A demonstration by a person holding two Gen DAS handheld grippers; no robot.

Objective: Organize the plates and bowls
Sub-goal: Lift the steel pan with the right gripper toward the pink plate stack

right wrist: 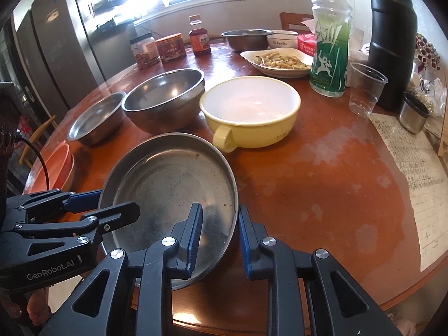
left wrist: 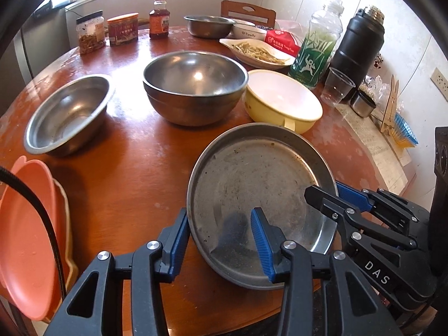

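A round steel plate (left wrist: 252, 184) (right wrist: 173, 184) sits near the front edge of the brown round table (left wrist: 134, 184). My left gripper (left wrist: 221, 238) is open and straddles the plate's left rim, one finger outside, one inside. My right gripper (right wrist: 219, 238) is open and straddles the plate's right rim; it also shows in the left wrist view (left wrist: 336, 193). Behind stand a small steel bowl (left wrist: 70, 114), a large steel bowl (left wrist: 196, 84) and a yellow handled bowl (left wrist: 282, 100). Orange plates (left wrist: 25, 238) lie stacked at the left edge.
At the back are jars (left wrist: 91, 32), a sauce bottle (left wrist: 159, 18), another steel bowl (left wrist: 210, 25), a white bowl (left wrist: 247, 30) and a dish of food (left wrist: 257, 50). At the right stand a green bottle (left wrist: 316, 44), a black flask (left wrist: 355, 44), a plastic cup (left wrist: 337, 86) and papers (right wrist: 414, 168).
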